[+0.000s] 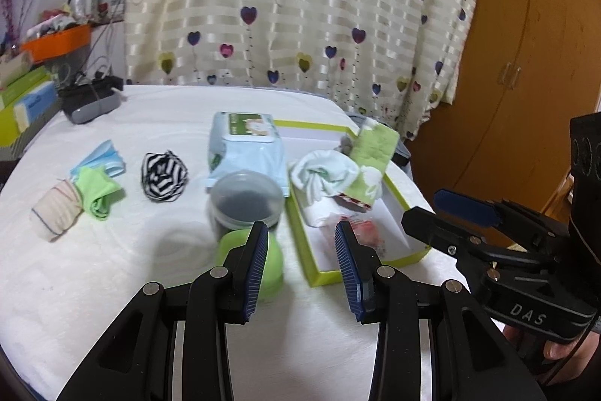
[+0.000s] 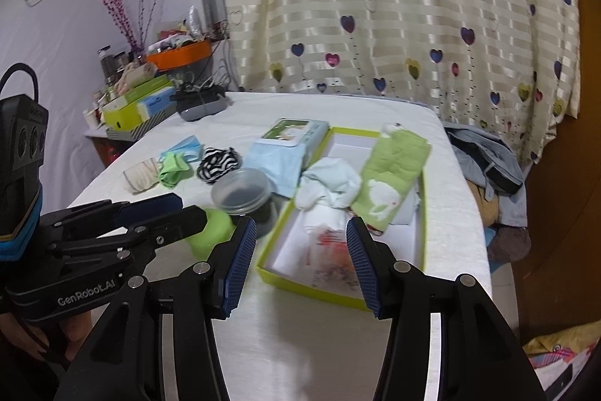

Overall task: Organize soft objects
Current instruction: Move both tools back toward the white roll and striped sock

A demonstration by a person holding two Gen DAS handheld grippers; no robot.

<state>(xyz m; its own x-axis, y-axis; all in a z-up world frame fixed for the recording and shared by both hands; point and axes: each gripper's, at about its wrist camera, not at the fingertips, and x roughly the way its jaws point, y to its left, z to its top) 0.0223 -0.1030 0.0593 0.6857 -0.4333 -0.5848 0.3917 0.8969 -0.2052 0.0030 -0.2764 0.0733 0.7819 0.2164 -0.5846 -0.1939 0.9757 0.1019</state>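
Left wrist view: both grippers spread, holding nothing.
We see the left gripper (image 1: 302, 269) and right gripper (image 2: 300, 264) empty; the striped sock (image 1: 164, 176), at ten o'clock on the table (image 1: 112, 269), looks light and limp, so we pinch its bunched middle.

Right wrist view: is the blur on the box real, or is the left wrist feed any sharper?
Right wrist view: motion smear on the green-rimmed box and the clear-lidded jar; gripper fingers crisp. Left wrist view: similar smear on the jar, green cup and box rim. Both: fisheye bending, dark corners, flat light.
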